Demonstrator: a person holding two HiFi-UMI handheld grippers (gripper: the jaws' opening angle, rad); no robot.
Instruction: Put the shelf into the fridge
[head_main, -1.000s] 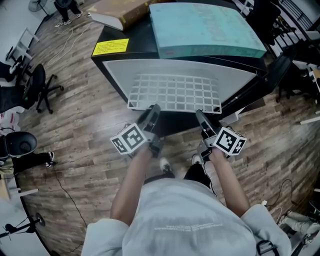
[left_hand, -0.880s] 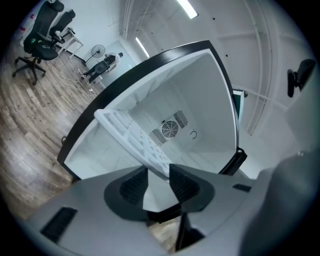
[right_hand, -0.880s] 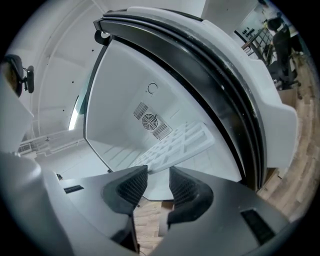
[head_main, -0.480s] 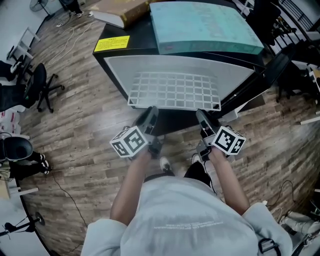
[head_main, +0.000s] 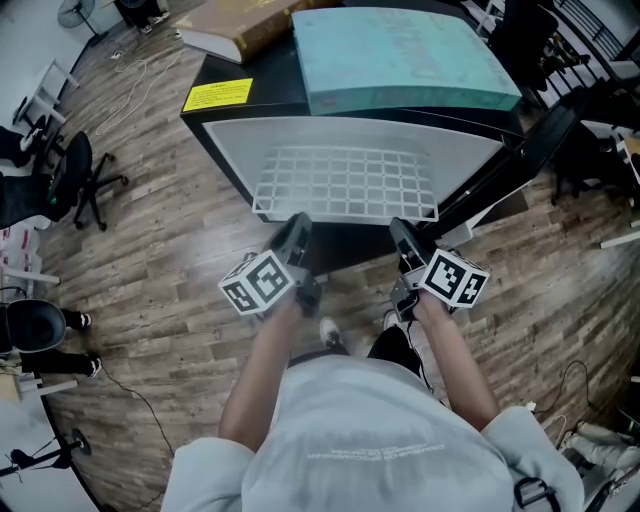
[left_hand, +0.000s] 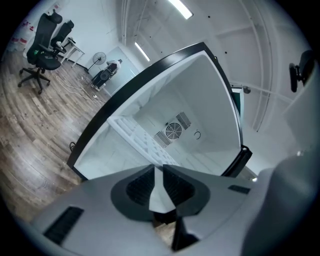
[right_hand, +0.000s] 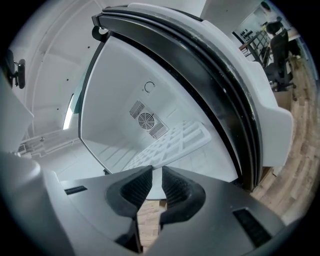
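White wire shelf (head_main: 345, 184), partly inside fridge (head_main: 232, 140)

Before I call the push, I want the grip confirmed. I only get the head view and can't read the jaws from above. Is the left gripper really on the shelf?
Observer: Yes. The left gripper has just been closing its jaws, and the shelf's white front edge is pinched between them.
Operator: The right one too?
Observer: Same. The right gripper has just been closing, and the shelf edge fills the gap between its jaws.
Operator: What's at the back?
Observer: A round fan grille on the fridge's back wall, beyond the shelf.
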